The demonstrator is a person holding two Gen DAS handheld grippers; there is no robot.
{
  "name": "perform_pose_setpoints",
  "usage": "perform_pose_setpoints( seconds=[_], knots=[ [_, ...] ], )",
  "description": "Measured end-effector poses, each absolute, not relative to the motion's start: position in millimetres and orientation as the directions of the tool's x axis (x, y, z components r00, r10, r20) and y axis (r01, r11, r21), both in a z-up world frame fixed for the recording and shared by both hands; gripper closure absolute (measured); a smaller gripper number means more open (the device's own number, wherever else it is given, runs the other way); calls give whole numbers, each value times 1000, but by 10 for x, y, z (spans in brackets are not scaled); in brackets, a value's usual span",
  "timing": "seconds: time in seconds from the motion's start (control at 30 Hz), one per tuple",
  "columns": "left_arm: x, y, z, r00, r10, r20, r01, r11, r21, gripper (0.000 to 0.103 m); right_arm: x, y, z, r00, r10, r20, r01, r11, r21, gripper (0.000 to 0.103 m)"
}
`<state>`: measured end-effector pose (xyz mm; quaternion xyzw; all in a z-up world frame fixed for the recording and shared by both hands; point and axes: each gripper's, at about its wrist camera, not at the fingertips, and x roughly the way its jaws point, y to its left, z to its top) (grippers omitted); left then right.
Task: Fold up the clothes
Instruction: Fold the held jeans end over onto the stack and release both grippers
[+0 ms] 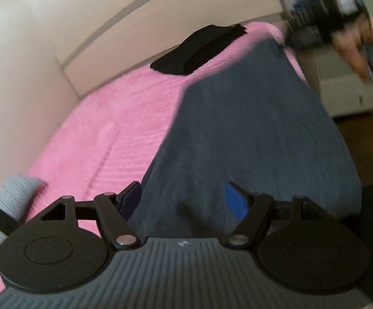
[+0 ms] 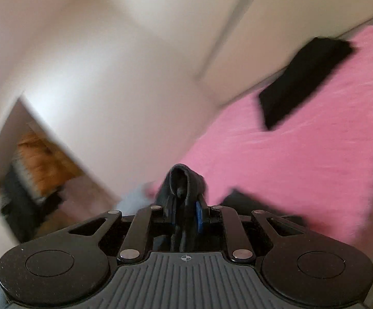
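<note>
Between the right gripper's clenched jaws we see a pinched fold of the dark grey garment; the left gripper stands with its jaws spread wide, cloth lying across the gap but not clamped. From the near left gripper the garment stretches away over the pink bedspread toward the far right, where the right gripper holds its far edge off the bed. We judge the fold goes best if we clamp the near edge first, keep both corners level, and lay it clear of the folded black pile at the far side.
</note>
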<state>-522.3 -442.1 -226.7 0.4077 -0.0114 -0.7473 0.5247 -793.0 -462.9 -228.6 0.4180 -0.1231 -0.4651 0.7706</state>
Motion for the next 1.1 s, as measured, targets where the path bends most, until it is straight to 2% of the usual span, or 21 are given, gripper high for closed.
perform_pose_setpoints(
  seconds=[0.13, 0.23, 0.43, 0.53, 0.57, 0.63, 0.67, 0.7, 0.97, 1.1],
  knots=[
    [-5060, -4599, -2206, -129, -761, -636, 844, -421, 333, 35, -7959, -4676, -2433, 523, -800, -293, 642, 143, 753, 89],
    [-5014, -4769, -2296, -124, -741, -660, 866, -405, 292, 37, -7981, -4711, -2544, 511, -780, -362, 662, 88, 744, 89],
    [-4942, -5022, -2718, -77, -713, -697, 880, -378, 289, 36, -8056, -4636, -2745, 503, -785, -361, 659, 78, 748, 89],
    [-4890, -5033, -2729, -69, -712, -698, 888, -362, 282, 33, -8081, -4560, -2678, 487, -794, -365, 660, 60, 749, 89],
    [-4877, -5030, -2719, -65, -712, -699, 892, -356, 280, 33, -8079, -4517, -2636, 469, -800, -375, 676, 52, 735, 87],
    [-4876, -4971, -2667, -43, -722, -690, 894, -337, 296, 35, -8086, -4405, -2553, 428, -819, -382, 704, 38, 709, 61],
    [-4887, -4900, -2628, -50, -729, -682, 895, -335, 293, 38, -8091, -4332, -2517, 417, -827, -377, 712, 39, 701, 39],
    [-4899, -4828, -2588, -58, -736, -674, 897, -335, 289, 41, -8097, -4253, -2482, 410, -834, -370, 718, 44, 694, 35],
    [-5346, -3879, -2417, -232, -768, -597, 824, -481, 299, 39, -7889, -3950, -2491, 526, -751, -399, 713, 133, 689, 35],
    [-5730, -3475, -2529, -300, -762, -574, 710, -580, 400, 26, -7781, -3805, -2500, 581, -701, -414, 704, 177, 688, 35]
  ],
)
